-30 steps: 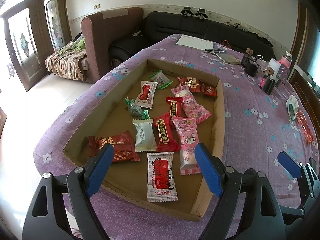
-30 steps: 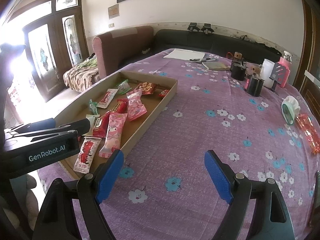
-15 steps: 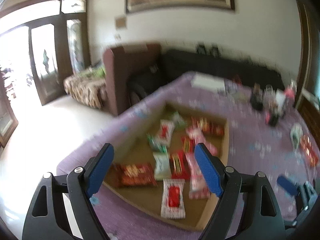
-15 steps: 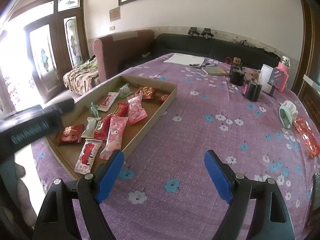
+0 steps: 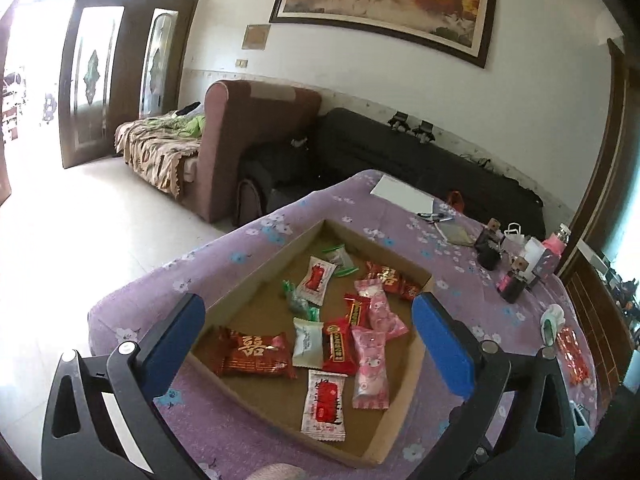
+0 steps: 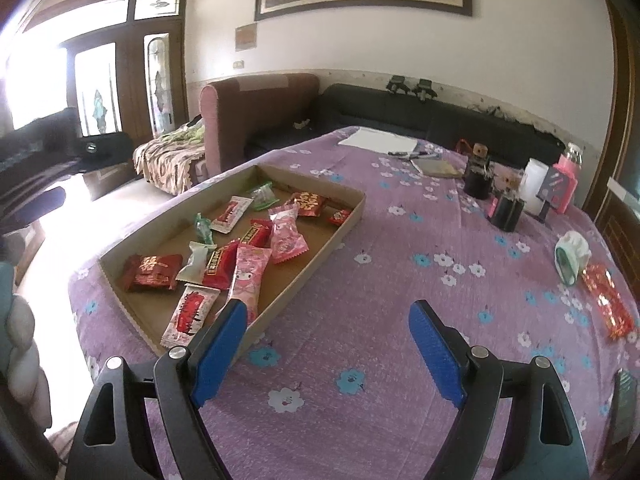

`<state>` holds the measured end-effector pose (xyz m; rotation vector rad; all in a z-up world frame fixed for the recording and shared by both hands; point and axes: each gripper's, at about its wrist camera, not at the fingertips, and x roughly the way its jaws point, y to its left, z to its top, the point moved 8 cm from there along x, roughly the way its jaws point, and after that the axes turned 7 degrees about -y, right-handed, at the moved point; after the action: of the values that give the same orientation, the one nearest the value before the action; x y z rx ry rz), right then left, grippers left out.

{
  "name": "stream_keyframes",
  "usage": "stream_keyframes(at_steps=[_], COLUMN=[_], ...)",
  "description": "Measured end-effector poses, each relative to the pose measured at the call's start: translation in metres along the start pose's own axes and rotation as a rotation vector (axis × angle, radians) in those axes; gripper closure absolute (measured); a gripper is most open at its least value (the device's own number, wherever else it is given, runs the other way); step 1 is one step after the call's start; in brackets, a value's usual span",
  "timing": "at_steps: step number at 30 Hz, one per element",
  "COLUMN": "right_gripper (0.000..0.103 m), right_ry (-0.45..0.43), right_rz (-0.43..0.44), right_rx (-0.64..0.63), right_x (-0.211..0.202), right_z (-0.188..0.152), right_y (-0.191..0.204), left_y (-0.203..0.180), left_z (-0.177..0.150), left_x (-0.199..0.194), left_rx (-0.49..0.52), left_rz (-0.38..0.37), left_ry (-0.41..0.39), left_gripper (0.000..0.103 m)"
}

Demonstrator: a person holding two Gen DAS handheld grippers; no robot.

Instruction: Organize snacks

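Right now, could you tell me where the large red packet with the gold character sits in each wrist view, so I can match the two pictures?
Left wrist view: the large red packet lies at the near left corner of the cardboard tray, lower centre-left.
Right wrist view: the same packet lies at the tray's near left end, left of centre.
Shared landmark: the white-and-red packet just right of it, by the tray's near edge.

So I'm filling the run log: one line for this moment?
left gripper: open, empty, jaws just widened | right gripper: open, empty | snacks: in cardboard tray
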<state>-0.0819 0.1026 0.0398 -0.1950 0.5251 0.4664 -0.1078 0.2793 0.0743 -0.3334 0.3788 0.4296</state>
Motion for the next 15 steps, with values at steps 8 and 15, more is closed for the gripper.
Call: stream_keyframes(at_steps=[8,15], right_gripper=[0.016,0.016], right_ry=[0.006,0.023], right_rz=[0.014,0.024], right_rx=[-0.036,-0.075], right_x=[0.004,0.010], right_z=[0.004,0.003], right_y=[0.014,0.028], left_y=[0.005,0.011], left_z=[-0.004,-0.018], left_x=[0.000,0.013], left_rx=[0.068,0.071], left_rz=[0.036,0.040], left_ry=[-0.011,0.062], left_gripper=[0.000,0.000])
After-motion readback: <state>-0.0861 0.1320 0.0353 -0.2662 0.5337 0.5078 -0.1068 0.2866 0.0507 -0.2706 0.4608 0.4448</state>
